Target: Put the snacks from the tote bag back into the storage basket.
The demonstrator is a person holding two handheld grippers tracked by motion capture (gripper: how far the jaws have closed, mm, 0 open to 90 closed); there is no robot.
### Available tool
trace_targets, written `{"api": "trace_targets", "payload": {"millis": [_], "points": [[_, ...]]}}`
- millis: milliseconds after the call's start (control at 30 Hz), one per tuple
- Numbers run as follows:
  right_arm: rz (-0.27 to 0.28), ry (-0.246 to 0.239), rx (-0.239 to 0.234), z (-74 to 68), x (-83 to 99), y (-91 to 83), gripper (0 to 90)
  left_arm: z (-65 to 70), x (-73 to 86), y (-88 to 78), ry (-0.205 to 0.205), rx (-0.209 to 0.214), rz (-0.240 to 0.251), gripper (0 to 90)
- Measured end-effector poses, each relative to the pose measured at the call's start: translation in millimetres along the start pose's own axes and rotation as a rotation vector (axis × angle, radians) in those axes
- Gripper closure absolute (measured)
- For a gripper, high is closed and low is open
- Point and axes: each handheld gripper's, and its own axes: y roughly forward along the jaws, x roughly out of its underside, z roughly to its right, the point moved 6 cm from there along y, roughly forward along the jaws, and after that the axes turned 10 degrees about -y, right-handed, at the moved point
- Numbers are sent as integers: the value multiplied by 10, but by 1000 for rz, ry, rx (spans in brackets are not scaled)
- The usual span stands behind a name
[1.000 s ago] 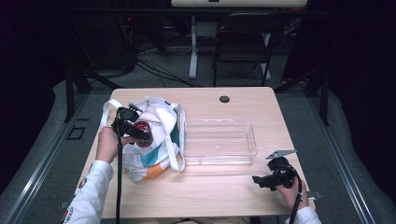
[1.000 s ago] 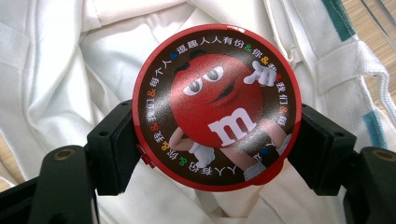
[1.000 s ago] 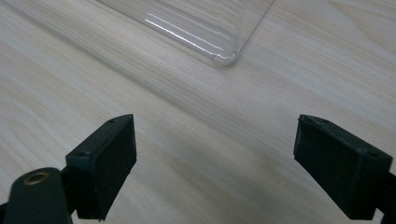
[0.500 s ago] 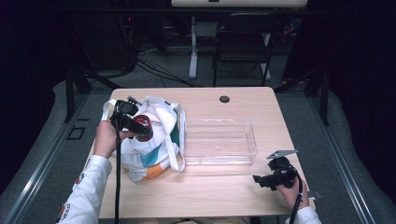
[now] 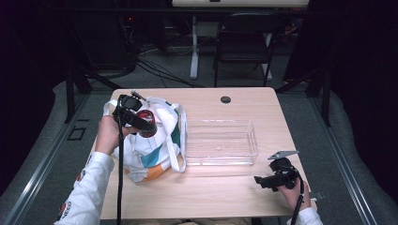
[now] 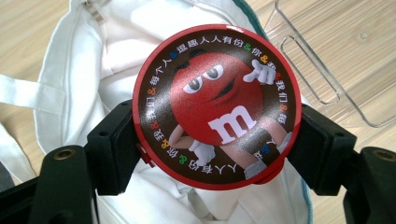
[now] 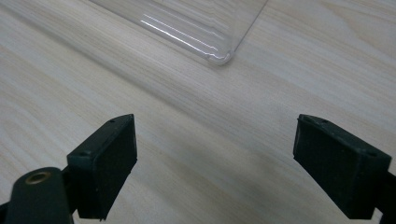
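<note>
Red-rimmed and round, the candy tin (image 6: 215,106) carries a brown lid printed with the red M&M's character, a white lowercase "m" on its belly, white gloves and shoes. A ring of small white Chinese characters runs around the lid's edge, broken by coloured "&" signs; the characters are legible as print, though I leave their wording unread.

In the left gripper view the left gripper (image 6: 212,149) pinches this tin from two sides, its black jaws pressed against the red rim, lid facing the camera. In the high view the same tin (image 5: 145,123) sits in the left gripper (image 5: 141,123) above the mouth of the white fabric tote bag (image 5: 155,140), which lies on the left part of the light wooden table (image 5: 211,197). The bag has white straps and teal and orange patches near its lower edge; its inside cannot be made out.

Just to the right of the bag stands a clear rectangular plastic tray (image 5: 220,161), with nothing seen lying in it. One rounded corner of the tray (image 7: 219,56) shows at the top of the right gripper view.

Near the table's right front corner, well apart from the tin, the right gripper (image 5: 263,180) rests low over the wood. Its jaws stand spread wide with only bare tabletop between them (image 7: 215,158).
</note>
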Motion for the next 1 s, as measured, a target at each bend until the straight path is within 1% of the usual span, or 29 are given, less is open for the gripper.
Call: {"api": "trace_targets", "payload": {"millis": [100,267,1000], "points": [[5,4,0,-2,-3,2,133,18,-29,-17,-1,3,1,255],[4,3,2,-2,-2,0,133,65,-81,-37,11,9,11,255],[5,0,4,-4,-4,-7,134,418,-234,-58,83,44,20,255]]}}
